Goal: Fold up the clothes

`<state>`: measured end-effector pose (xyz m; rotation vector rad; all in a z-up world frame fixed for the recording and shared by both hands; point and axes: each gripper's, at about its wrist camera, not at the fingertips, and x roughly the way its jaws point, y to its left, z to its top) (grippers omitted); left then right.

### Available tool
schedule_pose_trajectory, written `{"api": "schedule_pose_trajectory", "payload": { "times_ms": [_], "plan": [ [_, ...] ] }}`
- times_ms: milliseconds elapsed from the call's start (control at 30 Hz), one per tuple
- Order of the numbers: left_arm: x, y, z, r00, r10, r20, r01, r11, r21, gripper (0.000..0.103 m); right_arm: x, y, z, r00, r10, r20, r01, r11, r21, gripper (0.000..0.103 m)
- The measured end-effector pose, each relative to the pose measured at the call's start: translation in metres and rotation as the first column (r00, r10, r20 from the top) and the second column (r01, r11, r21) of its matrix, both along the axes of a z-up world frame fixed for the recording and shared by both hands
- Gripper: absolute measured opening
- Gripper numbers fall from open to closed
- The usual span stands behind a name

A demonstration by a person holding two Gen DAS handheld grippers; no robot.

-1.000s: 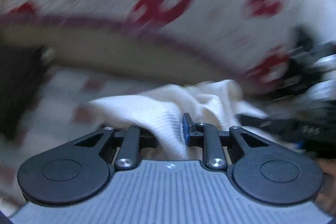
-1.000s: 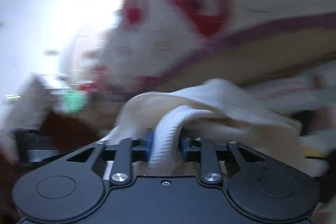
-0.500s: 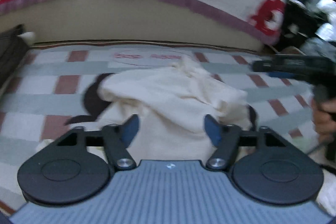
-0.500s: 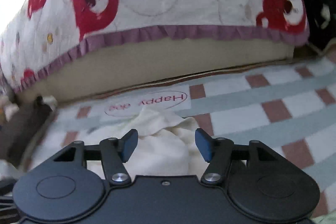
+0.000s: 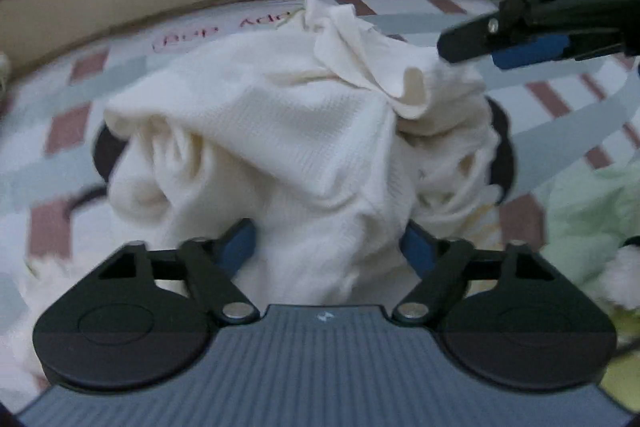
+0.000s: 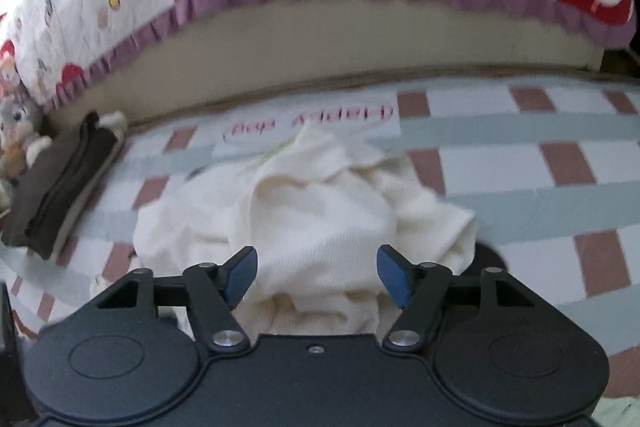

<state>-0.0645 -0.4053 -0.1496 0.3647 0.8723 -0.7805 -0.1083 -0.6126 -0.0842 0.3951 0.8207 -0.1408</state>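
the left gripper has its jaws part open and closing, cream cloth bunched between the pads; the right gripper stands wide, opening, above the same heap on the checked mat, near the bed edge, bare mat to the right

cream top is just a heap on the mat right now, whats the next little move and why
Probably pinch one loose edge and draw it outward. The cream knit top lies crumpled on the checked mat, no hem or sleeve laid flat. The left tongs are closing with cloth between them; the right tongs are opening over the heap, pads not pressing. Spread before folding.
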Motion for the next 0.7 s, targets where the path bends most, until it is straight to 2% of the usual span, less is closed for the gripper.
{"api": "schedule_pose_trajectory", "payload": {
  "times_ms": [33,133,200,267,333,433,533,633,700],
  "plan": [
    [0.004,0.001,0.004,1.000,0.005,0.029,-0.005,1.000,0.018,0.017,0.002,-0.001,-0.003,1.000,0.001,-0.011,-0.001,1.000,0.017,0.071],
    [0.023,0.023,0.029,0.987,0.059,0.150,-0.061,0.998,0.010,0.012,0.005,-0.008,-0.011,0.999,-0.025,-0.037,0.027,0.998,0.048,0.071],
    [0.035,0.038,0.046,0.966,0.093,0.241,-0.098,0.995,0.006,0.012,0.005,-0.011,-0.011,0.998,-0.032,-0.049,0.036,0.997,0.067,0.071],
    [0.048,0.058,0.066,0.900,0.109,0.421,-0.140,0.989,0.045,0.012,0.006,-0.015,-0.010,0.998,-0.023,-0.062,0.030,0.995,0.100,0.071],
    [0.067,0.076,0.078,0.861,0.139,0.489,-0.191,0.980,0.059,0.012,0.005,-0.017,-0.007,0.999,-0.015,-0.046,0.021,0.991,0.135,0.071],
    [0.097,0.115,0.078,0.861,0.273,0.430,-0.293,0.956,-0.020,0.012,0.005,-0.012,-0.003,1.000,0.009,-0.003,-0.008,0.990,0.139,0.071],
    [0.108,0.153,0.057,0.848,0.401,0.347,-0.385,0.916,-0.116,0.012,0.010,0.005,-0.006,0.996,0.087,-0.024,-0.085,0.994,0.065,0.072],
    [0.115,0.165,0.037,0.846,0.470,0.249,-0.470,0.880,-0.066,0.011,0.020,0.030,-0.011,0.970,0.233,-0.065,-0.232,0.972,0.024,0.071],
    [0.120,0.173,0.043,0.852,0.494,0.174,-0.480,0.869,-0.118,0.011,0.027,0.049,-0.016,0.950,0.297,-0.100,-0.301,0.953,-0.027,0.071]
  ]
}}
